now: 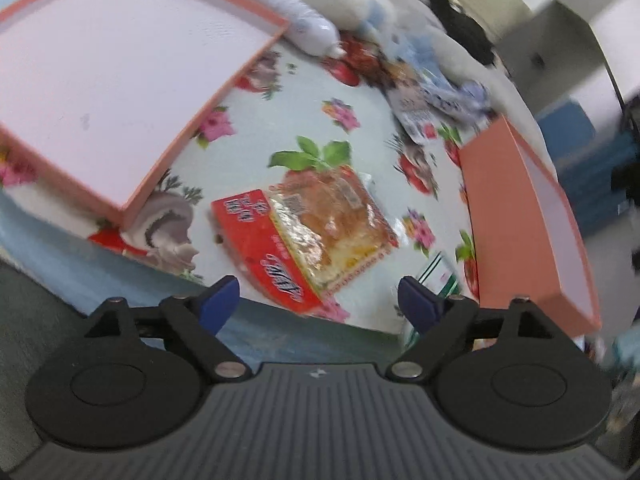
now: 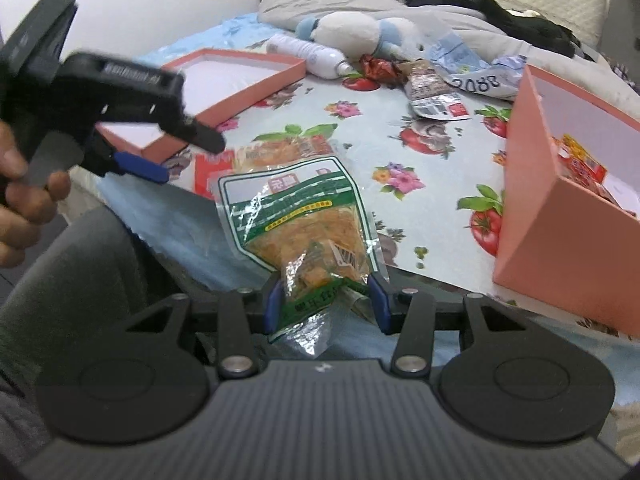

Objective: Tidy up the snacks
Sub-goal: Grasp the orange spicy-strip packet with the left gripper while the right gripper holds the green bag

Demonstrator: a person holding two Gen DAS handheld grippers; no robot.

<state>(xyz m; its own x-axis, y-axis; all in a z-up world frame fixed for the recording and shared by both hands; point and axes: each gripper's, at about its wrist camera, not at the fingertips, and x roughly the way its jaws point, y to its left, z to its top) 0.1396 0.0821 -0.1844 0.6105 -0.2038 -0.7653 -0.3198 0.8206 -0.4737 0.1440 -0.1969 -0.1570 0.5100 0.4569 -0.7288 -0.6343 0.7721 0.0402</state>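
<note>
A red and clear snack pack (image 1: 304,236) lies on the floral cloth just ahead of my left gripper (image 1: 318,300). That gripper is open, its blue pads wide apart and touching nothing. My right gripper (image 2: 326,300) is shut on the lower end of a green snack bag (image 2: 300,216), which is lifted in front of the camera. The red pack (image 2: 208,174) shows partly behind the bag. In the right wrist view, the left gripper (image 2: 192,160) hovers over the cloth's near left edge. A deep pink box (image 2: 532,208) at the right holds red snack packs (image 2: 580,164).
A shallow pink lid (image 1: 176,148) lies at the left, also seen as the lid (image 2: 248,92) behind the left gripper. A white bottle (image 2: 308,54), a plush toy (image 2: 352,32), loose wrappers (image 2: 436,92) and clothes lie at the back. A person's hand (image 2: 20,200) holds the left gripper.
</note>
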